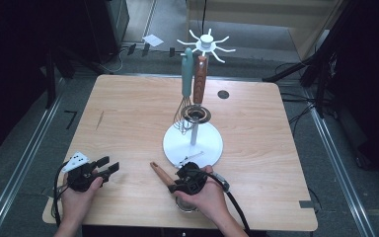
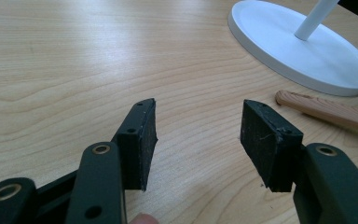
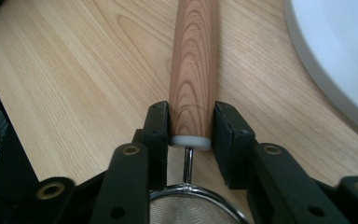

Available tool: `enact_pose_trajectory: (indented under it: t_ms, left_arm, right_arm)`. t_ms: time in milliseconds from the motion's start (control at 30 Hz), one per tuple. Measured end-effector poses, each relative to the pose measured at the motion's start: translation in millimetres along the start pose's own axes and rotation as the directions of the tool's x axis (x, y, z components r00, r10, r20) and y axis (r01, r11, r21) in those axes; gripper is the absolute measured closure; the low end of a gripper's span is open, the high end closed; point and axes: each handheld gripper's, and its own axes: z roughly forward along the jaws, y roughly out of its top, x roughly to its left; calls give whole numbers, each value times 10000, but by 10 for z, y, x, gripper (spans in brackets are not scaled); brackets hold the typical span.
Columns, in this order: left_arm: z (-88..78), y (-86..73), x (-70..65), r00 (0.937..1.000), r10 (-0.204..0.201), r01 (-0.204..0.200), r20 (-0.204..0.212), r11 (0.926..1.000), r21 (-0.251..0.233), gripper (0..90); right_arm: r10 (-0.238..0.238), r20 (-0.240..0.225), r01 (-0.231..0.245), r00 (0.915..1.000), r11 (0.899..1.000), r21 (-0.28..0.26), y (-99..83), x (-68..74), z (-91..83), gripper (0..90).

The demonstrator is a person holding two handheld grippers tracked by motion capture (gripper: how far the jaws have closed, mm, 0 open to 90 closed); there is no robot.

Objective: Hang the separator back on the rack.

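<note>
A small strainer with a wooden handle (image 1: pixel 160 173) lies on the table in front of the white stand base (image 1: pixel 212 148). My right gripper (image 1: pixel 177 185) is shut on that handle (image 3: pixel 193 70) near its white end cap, one pad against each side. The mesh bowl (image 3: pixel 191 210) sits just under the jaws. My left gripper (image 1: pixel 109 165) rests at the table's front left, open with nothing between its jaws (image 2: pixel 198 126). From there the handle tip (image 2: pixel 326 109) and the stand base (image 2: pixel 307 56) lie ahead to the right.
The stand's pole carries a teal-handled whisk (image 1: pixel 186 74) and a second wooden-handled strainer (image 1: pixel 200 79) hanging from a white spoked top (image 1: pixel 206 42). A dark round grommet (image 1: pixel 222 94) sits in the table at the back right. The table's front edge is close to both hands.
</note>
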Motion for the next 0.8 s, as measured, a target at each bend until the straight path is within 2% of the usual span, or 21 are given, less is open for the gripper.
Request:
enact_pose_trajectory:
  t_ms: [100, 233, 400, 467, 533, 667, 733, 800]
  left_arm:
    - [-4, 0, 5, 10000, -48, 48, 1, 10000, -47, 466]
    - [-16, 4, 15, 10000, -98, 98, -7, 9998, -159, 456]
    - [-39, 15, 43, 9991, -346, 337, -247, 9987, -378, 359]
    - [-54, 26, 60, 9976, -468, 443, -503, 9977, -505, 293]
    - [-66, 44, 88, 9950, -640, 587, -764, 9958, -697, 236]
    - [-80, 83, 126, 9840, -840, 686, -1574, 9926, -1006, 168]
    - [-59, 81, 151, 9806, -974, 812, -1703, 9917, -995, 133]
    - [-29, 92, 166, 9792, -1059, 911, -1733, 9916, -913, 89]
  right_arm:
    - [-207, -99, 207, 9997, 9998, 81, -13, 17, -9, 709]
    - [-225, -32, 223, 9997, 9991, -372, -37, 9, -107, 711]
    - [-353, 297, 384, 9989, 9928, -1139, -105, -62, -298, 711]
    - [-355, 400, 405, 9986, 9904, -1325, -155, -105, -370, 711]
    - [-318, 451, 379, 9985, 9891, -1425, -212, -155, -434, 711]
    - [-340, 695, 446, 9970, 9864, -1579, -329, -270, -550, 711]
    - [-403, 930, 553, 9948, 9847, -1650, -373, -327, -591, 711]
    - [-272, 957, 436, 9950, 9838, -1738, -406, -381, -622, 711]
